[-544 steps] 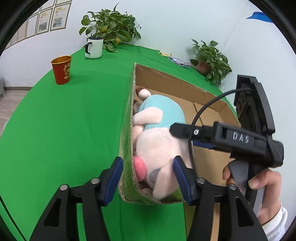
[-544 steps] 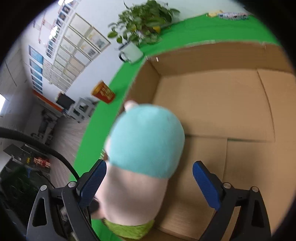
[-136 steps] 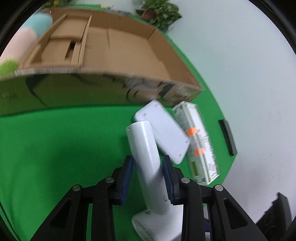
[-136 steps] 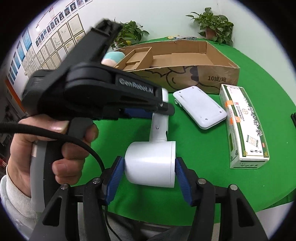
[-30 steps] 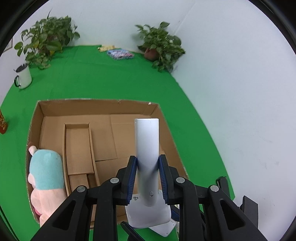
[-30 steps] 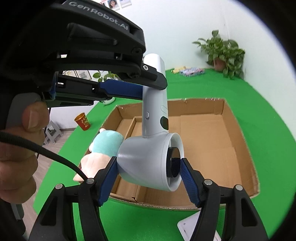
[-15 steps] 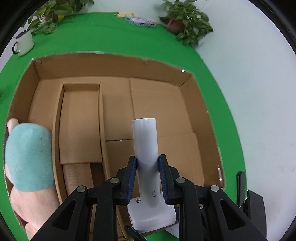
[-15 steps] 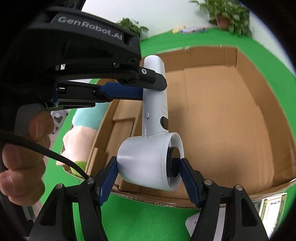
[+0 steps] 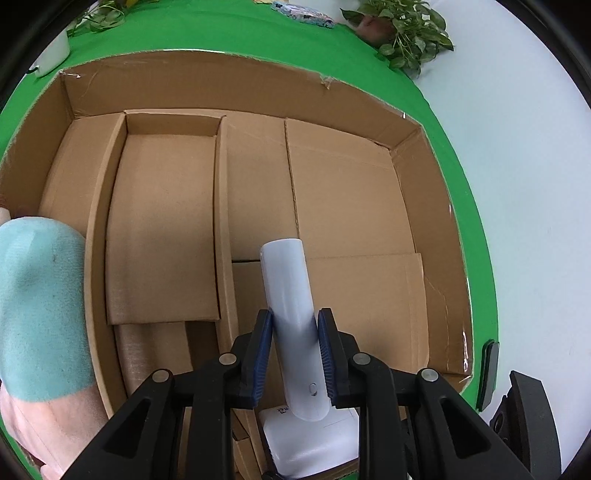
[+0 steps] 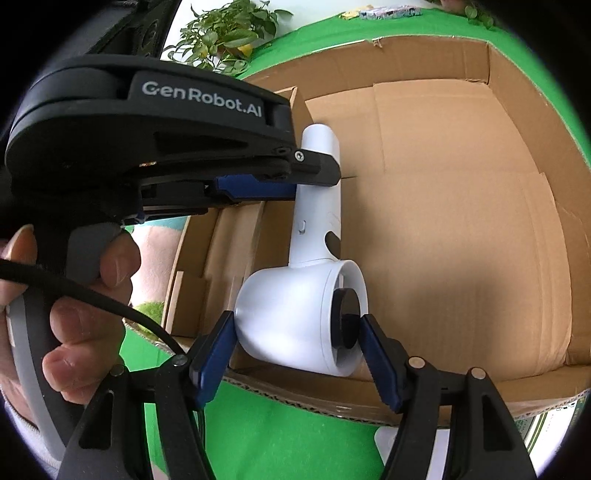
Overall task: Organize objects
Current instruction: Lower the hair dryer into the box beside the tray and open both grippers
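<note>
A white hair dryer (image 9: 288,288) hangs over the open cardboard box (image 9: 240,74), held by both grippers. My left gripper (image 9: 294,325) is shut on its handle, blue pads pressing either side. In the right wrist view my right gripper (image 10: 295,328) is shut on the dryer's round head (image 10: 288,317), just above the box's near wall (image 10: 369,398). The left gripper (image 10: 317,173) and the hand (image 10: 81,295) holding it show there at the upper left. A pink plush toy with a teal cap (image 9: 37,295) lies in the box's left end.
A cardboard inner tray (image 9: 162,229) fills the box's left-middle; the dryer hangs over the bare floor to its right. On the green cloth stand a potted plant (image 9: 402,26) and a white mug (image 9: 51,55). A white flat device (image 10: 384,443) lies before the box.
Both grippers have sunk with the hair dryer toward the box and tilted further down. The box interior now fills both views. Neither grip has changed.
</note>
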Demonstrator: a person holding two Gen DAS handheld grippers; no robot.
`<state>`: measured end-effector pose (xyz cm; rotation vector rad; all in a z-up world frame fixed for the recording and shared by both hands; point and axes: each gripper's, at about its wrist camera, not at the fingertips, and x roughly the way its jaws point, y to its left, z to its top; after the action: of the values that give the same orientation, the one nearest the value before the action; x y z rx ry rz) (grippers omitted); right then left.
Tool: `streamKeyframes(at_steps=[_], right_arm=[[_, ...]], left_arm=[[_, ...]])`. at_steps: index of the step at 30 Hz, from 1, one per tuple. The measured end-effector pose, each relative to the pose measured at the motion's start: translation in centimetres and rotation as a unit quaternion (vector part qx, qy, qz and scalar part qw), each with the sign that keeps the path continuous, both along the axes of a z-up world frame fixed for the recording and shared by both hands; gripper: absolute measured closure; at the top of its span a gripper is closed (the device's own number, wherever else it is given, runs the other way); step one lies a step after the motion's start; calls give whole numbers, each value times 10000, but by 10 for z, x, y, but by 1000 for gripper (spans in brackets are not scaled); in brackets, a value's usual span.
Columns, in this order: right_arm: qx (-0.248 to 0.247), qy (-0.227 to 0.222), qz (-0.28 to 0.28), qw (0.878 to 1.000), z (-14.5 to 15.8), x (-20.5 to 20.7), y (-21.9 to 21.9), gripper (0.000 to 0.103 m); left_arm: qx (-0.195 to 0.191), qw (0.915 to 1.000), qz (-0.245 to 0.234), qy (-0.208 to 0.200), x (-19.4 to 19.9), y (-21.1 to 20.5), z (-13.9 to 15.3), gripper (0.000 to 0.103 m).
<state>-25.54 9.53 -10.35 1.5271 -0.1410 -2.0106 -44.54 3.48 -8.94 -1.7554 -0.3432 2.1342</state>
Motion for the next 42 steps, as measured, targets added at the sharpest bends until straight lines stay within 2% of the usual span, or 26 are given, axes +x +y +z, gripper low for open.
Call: streamKeyframes(at_steps=[2,6,11,15,20,21,26,29,33,42], right_arm=[[33,-40,56,10000,0,2,0,35],[115,-33,97,9999,3,9,-1,36],[164,104,5,9998,13,13,6,36],[251,231,-193,9992,16,6,14,36],[366,423,-205,9982,16,-1,-1,38],[449,447,-174,9978,14,-4,-7,39],[732,282,-38,9969,-2,-35,-5,65],[795,228,31,9966,-10,-37,-16,73],[798,210,87,9966,-12,-36,-17,74],[697,67,15,9975,-14,-39,-20,74]], left_arm=[[-1,10000,-52,-76,-1,1,-2,81],[267,9989,2,-383,-3,-3,-8,80],[297,9995,-72,42,13,-15,20,79],[-163,9977,-38,661,36,-35,46,72],[-816,9932,3,829,67,-51,38,72],[-848,9930,-36,823,71,-54,35,72],[-908,9941,-152,574,88,-50,15,72],[-855,9948,-55,546,98,-51,12,72],[-641,9973,57,349,99,-54,15,72],[-577,9978,182,269,104,-55,22,72]])
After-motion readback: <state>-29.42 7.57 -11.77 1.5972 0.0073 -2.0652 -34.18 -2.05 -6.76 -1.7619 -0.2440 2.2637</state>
